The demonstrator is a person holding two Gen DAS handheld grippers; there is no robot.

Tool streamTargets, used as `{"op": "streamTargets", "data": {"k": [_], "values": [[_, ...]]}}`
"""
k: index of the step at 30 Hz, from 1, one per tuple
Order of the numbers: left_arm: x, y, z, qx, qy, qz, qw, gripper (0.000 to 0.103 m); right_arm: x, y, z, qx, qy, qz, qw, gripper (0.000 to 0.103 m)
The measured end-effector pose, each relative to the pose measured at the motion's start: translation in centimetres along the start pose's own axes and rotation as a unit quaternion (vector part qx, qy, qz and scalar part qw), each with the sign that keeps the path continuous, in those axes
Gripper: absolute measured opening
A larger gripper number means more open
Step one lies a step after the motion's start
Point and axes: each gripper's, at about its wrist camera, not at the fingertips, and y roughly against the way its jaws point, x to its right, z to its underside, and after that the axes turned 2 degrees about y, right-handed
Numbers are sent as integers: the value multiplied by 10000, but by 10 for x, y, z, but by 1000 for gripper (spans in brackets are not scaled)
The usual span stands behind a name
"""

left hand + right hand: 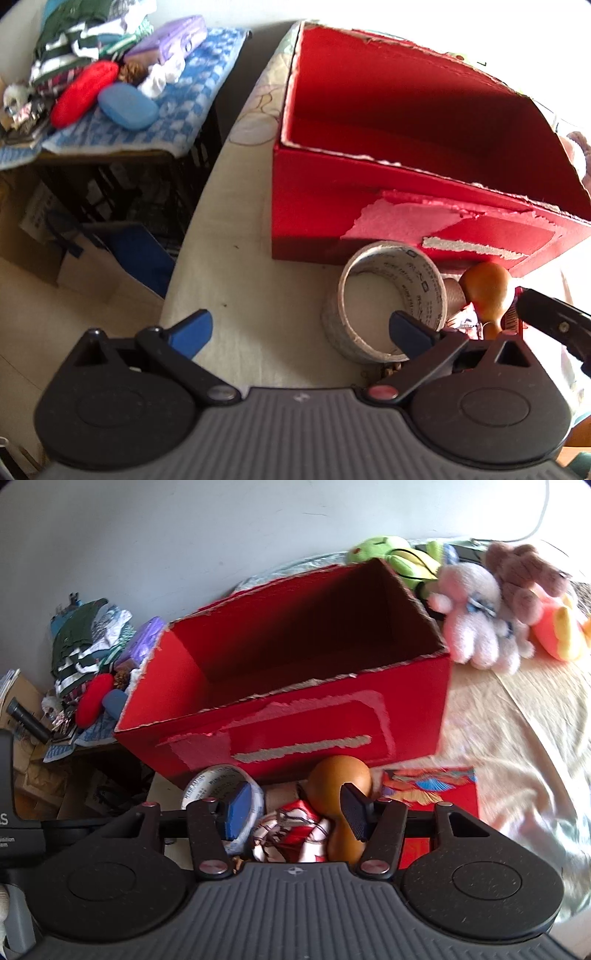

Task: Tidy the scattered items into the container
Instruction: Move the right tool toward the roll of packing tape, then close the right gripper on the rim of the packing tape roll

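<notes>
An empty red cardboard box (369,206) stands on the table; it also shows in the right wrist view (295,723). In front of it lie a roll of tape (384,299), a brown wooden gourd-shaped object (487,291) and a red-and-white patterned cloth (291,830). My left gripper (301,330) is open, its right finger reaching into the tape roll's hole. My right gripper (295,810) is open above the cloth, with the tape roll (221,786) by its left finger and the gourd (340,782) by its right finger.
A side table with a blue checked cloth (192,88) holds cases and clothes at the left. Plush toys (476,613) lie behind the box at the right. A red patterned packet (432,794) lies right of the gourd. The table edge drops off left of the box (192,258).
</notes>
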Motion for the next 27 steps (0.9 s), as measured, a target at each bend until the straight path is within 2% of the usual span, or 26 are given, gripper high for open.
{"op": "streamTargets", "data": {"k": [2, 5, 8, 9, 11, 14, 21, 27], "values": [[-3, -4, -2, -46, -7, 59, 10000, 84, -4, -7, -1, -66, 102, -138, 9998, 51], [-6, -10, -3, -171, 3, 113, 9998, 82, -7, -15, -2, -160, 196, -284, 9993, 43], [-5, -12, -3, -178, -1, 139, 9997, 81, -5, -22, -4, -203, 226, -424, 9986, 40], [-3, -13, -3, -171, -32, 129, 9998, 79, -6, -24, -5, -189, 293, -432, 9985, 39], [0, -17, -3, -210, -126, 104, 9996, 66, -7, -32, -6, -253, 481, -394, 9977, 35], [0, -23, -4, -338, -123, 164, 9992, 63, -8, -44, -7, -461, 668, -461, 9956, 25], [3, -31, -5, -434, -130, 181, 9988, 58, -15, -61, -4, -689, 1009, -447, 9915, 20], [9, -32, -4, -433, -235, 288, 9984, 44, -13, -66, -2, -776, 994, -476, 9909, 15]]}}
